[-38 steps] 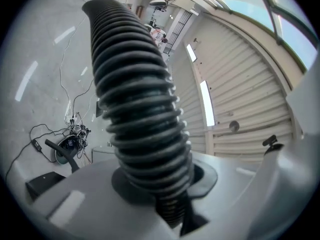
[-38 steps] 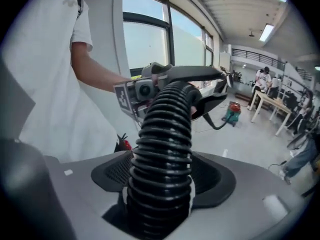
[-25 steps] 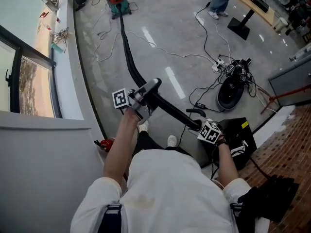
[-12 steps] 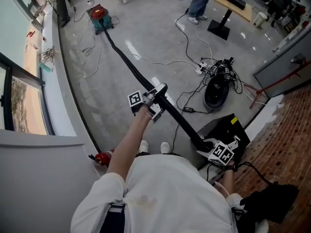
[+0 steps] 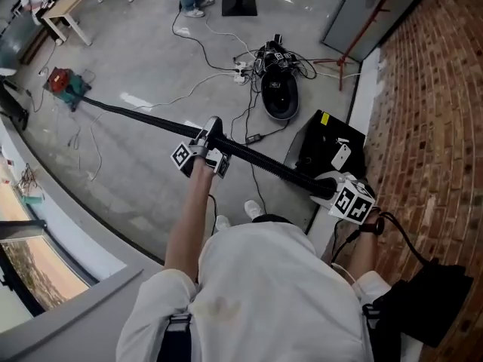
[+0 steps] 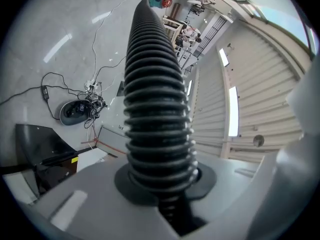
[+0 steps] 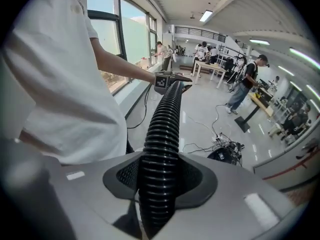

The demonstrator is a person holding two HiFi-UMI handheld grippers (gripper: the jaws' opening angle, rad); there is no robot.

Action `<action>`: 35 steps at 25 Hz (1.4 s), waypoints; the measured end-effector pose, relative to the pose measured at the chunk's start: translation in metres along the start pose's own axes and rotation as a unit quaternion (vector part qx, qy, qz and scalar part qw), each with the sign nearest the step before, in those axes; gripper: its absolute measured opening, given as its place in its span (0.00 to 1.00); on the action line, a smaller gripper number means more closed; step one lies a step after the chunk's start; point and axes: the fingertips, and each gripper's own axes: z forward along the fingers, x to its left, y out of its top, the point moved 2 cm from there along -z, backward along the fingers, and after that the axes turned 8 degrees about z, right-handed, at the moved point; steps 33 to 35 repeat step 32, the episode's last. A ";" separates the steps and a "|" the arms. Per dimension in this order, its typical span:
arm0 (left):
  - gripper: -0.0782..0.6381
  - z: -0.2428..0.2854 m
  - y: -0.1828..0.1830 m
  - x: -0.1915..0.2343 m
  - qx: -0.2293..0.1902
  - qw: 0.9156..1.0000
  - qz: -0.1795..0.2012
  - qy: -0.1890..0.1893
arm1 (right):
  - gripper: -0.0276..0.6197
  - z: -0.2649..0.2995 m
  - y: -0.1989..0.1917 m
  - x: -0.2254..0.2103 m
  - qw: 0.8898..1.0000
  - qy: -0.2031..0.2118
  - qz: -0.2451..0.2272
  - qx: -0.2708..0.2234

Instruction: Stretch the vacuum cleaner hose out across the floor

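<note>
The hose (image 5: 264,164) is black and ribbed, and both claws have hold of it. The left claw (image 5: 210,143) has the hose between its jaws, which are closing further on it. In the left gripper view the ribs (image 6: 155,99) sit pinched in the notch of the claw (image 6: 162,181), the gap narrow and filled by the hose. The right claw (image 5: 330,188) grips nearer the free end. In the right gripper view its jaws stand a little wider, both pads pressed on the hose (image 7: 162,134) where it runs out of the claw (image 7: 160,176) and away.

The hose's long axis runs on a slant in the head view. It starts at the red and teal vacuum cleaner (image 5: 64,87) on the grey floor (image 5: 151,59) at the upper left. From there it goes in a nearly straight line to the left claw, then down to the right claw at the lower right. The stretch between the two claws hangs in the air, straight and taut, in front of the person in the white shirt (image 5: 264,292).

Just below the right-hand stretch a black case (image 5: 330,148) stands on the floor against the brick wall (image 5: 423,89). Whether it holds anything I cannot tell. Farther out lies a black oval machine (image 5: 278,96) in a tangle of cables (image 5: 249,66).
</note>
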 end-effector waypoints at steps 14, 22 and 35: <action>0.20 -0.024 0.028 -0.007 -0.020 1.000 -0.009 0.002 | 0.28 0.019 0.021 0.004 0.998 -0.067 -0.021 0.005; 0.21 -0.053 0.045 -0.003 -0.033 0.999 -0.011 0.016 | 0.28 0.025 0.038 0.010 0.998 -0.044 -0.037 0.015; 0.21 -0.074 0.042 0.009 -0.026 0.998 -0.038 0.034 | 0.28 0.027 0.041 0.019 0.997 -0.037 -0.051 0.032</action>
